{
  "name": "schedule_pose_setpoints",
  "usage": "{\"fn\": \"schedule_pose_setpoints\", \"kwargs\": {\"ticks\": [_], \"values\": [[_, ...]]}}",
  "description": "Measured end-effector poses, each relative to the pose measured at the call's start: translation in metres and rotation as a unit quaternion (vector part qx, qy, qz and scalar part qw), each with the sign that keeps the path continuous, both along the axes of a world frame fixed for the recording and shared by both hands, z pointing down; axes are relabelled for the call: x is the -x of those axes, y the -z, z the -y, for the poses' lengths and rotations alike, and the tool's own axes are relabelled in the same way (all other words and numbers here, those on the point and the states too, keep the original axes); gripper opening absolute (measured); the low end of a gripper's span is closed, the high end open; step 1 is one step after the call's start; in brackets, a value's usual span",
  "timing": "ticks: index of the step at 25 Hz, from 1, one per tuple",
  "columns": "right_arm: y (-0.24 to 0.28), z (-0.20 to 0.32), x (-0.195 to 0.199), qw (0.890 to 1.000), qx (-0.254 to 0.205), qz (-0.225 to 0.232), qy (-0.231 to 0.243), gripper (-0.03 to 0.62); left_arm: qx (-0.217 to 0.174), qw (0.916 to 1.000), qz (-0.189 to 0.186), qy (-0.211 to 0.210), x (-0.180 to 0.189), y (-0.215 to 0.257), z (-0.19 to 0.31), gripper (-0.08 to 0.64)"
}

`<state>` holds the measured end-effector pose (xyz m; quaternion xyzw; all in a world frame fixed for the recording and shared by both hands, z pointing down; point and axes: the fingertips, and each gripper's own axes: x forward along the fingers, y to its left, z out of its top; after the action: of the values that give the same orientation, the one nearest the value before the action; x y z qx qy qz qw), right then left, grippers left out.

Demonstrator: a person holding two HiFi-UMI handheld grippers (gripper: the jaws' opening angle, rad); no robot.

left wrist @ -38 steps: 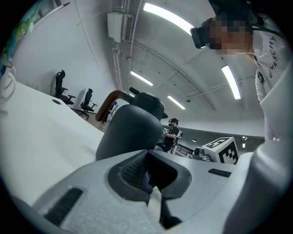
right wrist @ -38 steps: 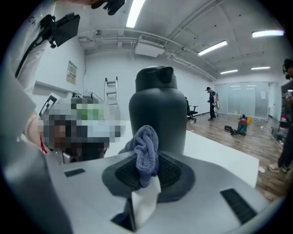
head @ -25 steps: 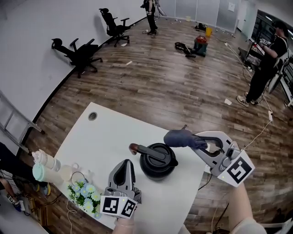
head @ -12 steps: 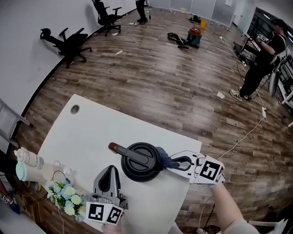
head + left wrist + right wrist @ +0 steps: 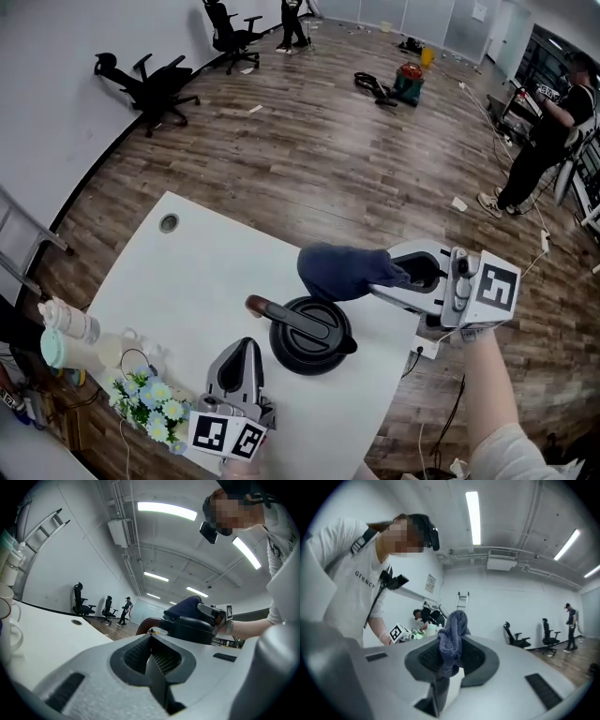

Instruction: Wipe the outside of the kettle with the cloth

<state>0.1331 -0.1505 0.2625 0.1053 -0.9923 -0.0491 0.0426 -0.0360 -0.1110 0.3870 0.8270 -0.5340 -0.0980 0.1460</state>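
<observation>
1. Right tool [image 5: 401, 275]: jaws clamped on the dark blue cloth [image 5: 339, 270]. In the right gripper view a fold is pinched between them, with the rest bunched up ahead of the tips.
2. Left tool [image 5: 246, 345]: jaws together, nothing between them. It sits low at the near edge of the white worktop [image 5: 187, 281].
3. The black kettle [image 5: 314, 342] stands upright on the worktop, toward its near right side.
4. Key relation: in the head view the kettle lies just below and to the left of the cloth. The cloth overlaps the kettle's far right rim. You cannot tell from any view whether cloth and kettle touch; the left gripper view suggests the cloth sits above the top.
5. The handle [image 5: 292, 317] runs across the lid. Its long axis goes from the brown end at far left toward near right.
6. The right tool alone carries the cloth and is at the kettle's far right side. The left tool is just beside the near left wall.
7. Judgement: your next stroke should drop the cloth down and leftward onto the outer wall. The left tool is placed to steady the kettle.
</observation>
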Motion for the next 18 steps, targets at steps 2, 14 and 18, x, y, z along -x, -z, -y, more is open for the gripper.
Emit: {"fn": "schedule_pose_setpoints", "kwargs": {"ticks": [2, 14, 18], "values": [[0.003, 0.009, 0.028, 0.995, 0.032, 0.007, 0.096, 0.055, -0.001, 1.0000, -0.002, 0.003, 0.004, 0.004, -0.001, 0.006], [-0.164, 0.041, 0.079, 0.843, 0.419, -0.170, 0.292, 0.055, 0.015, 0.9990, -0.027, 0.033, 0.001, -0.007, -0.014, 0.006], [-0.199, 0.060, 0.072, 0.882, 0.382, -0.192, 0.199, 0.055, 0.023, 0.9988, -0.027, 0.034, 0.000, -0.012, -0.025, 0.006]]}}
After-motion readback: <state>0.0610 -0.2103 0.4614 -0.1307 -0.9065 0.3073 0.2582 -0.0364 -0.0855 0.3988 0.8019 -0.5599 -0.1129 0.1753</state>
